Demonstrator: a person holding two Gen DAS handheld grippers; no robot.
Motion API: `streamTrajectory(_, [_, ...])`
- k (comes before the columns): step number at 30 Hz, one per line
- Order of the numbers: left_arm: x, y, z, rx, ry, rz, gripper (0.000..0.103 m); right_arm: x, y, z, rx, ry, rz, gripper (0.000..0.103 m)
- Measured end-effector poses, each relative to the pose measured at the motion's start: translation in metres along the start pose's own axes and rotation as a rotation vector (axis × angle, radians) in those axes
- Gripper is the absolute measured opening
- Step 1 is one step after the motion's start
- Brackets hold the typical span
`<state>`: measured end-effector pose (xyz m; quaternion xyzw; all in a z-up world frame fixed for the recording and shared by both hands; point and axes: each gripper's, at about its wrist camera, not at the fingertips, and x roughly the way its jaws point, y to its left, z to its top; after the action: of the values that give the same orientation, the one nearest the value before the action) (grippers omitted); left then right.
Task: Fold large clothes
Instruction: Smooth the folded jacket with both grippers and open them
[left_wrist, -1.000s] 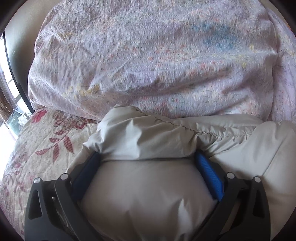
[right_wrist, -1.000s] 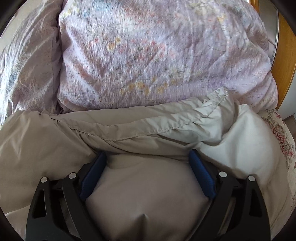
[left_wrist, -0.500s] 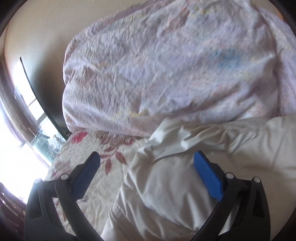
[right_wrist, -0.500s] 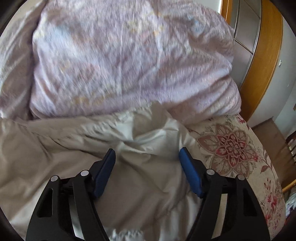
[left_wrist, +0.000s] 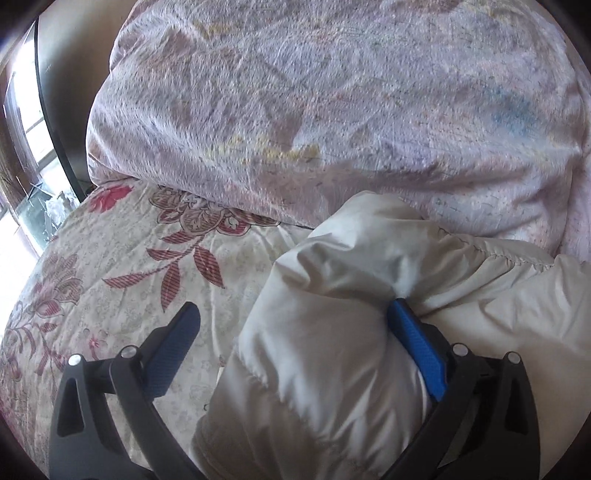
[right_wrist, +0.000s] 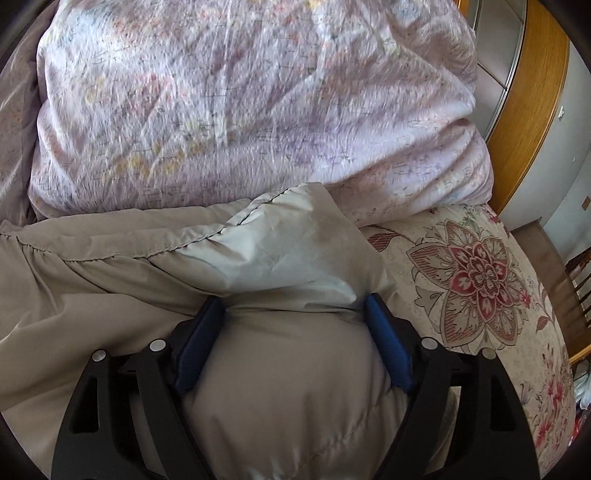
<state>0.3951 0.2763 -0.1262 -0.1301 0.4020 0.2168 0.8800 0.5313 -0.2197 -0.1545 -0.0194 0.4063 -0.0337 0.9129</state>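
Both grippers are shifting outward since 1 second ago. Left gripper (left_wrist: 291, 332) is standing wide, only 1 of its fingers (left_wrist: 415, 347) touching the jacket (left_wrist: 332, 332) lying on the bed (left_wrist: 122, 258) beside the duvet (left_wrist: 332, 110). Right gripper (right_wrist: 295, 332) is opening, jacket bulging between its fingers.

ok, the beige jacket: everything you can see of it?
The jacket is puffy, pale beige, of smooth, shiny quilted cloth with a gathered stitched seam. It lies crumpled on the floral bedspread, its far edge against the lilac duvet. A padded bulge fills the right tongs, both pads on it as they open. In the left tongs only one pad touches it.
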Motion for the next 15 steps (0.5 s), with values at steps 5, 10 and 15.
streamTrajectory(5, [0.005, 0.007, -0.001, -0.025, 0.014, -0.035, 0.101, 0.011, -0.014, 0.003, 0.036, 0.014, 0.052, 0.081])
streamTrajectory(10, [0.009, 0.015, 0.000, -0.028, 0.018, -0.038, 0.101, 0.016, -0.019, 0.005, 0.046, 0.015, 0.061, 0.081])
streamTrajectory(15, [0.011, 0.016, 0.001, -0.025, 0.023, -0.036, 0.101, 0.019, -0.020, 0.006, 0.048, 0.019, 0.057, 0.081])
